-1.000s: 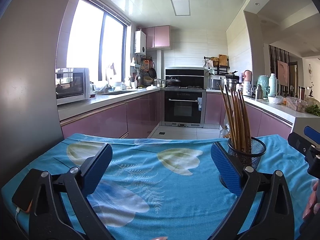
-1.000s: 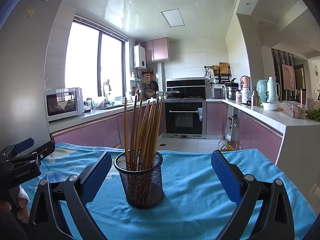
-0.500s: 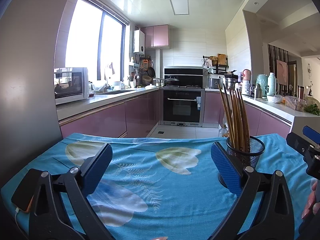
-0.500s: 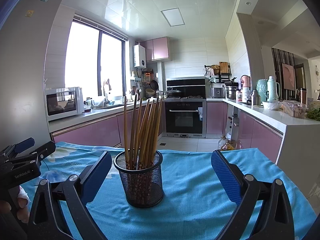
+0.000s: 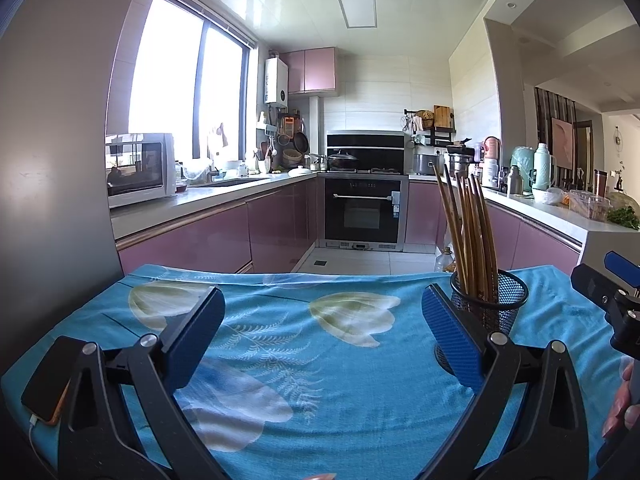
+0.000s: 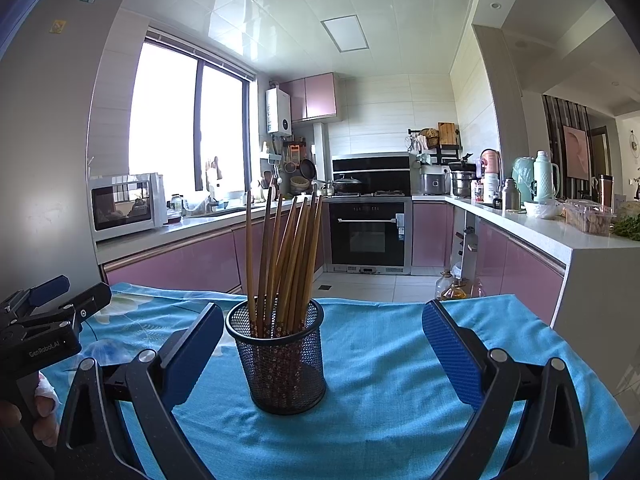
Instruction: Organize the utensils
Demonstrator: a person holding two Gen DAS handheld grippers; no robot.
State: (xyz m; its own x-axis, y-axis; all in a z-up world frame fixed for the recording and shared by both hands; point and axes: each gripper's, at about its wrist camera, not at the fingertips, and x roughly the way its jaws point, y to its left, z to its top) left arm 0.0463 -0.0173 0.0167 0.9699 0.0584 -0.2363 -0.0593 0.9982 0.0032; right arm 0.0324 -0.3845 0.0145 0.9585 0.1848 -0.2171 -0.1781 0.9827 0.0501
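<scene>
Left wrist view: the left gripper (image 5: 323, 334), jaws spread wide and empty, hovers over the blue floral tablecloth (image 5: 280, 344); the black wire-mesh holder (image 5: 490, 300) of brown wooden chopsticks (image 5: 470, 232) stands upright just behind its right finger.

Right wrist view: the right gripper (image 6: 323, 354), jaws released and empty, faces the holder (image 6: 282, 356), which stands left of centre, nearer its left finger; the chopsticks (image 6: 286, 256) lean inside.

Table cover (image 6: 400, 408): soft blue printed cloth, matt, lightly creased toward the far edge. Holder (image 6: 282, 364): black wire mesh, looks metal. Chopsticks (image 6: 288, 260): brown, wood-like, smooth with a slight sheen. Right gripper (image 6: 322, 354) pads (image 6: 450, 356): blue, finely textured; frame matt black, looks plastic.
</scene>
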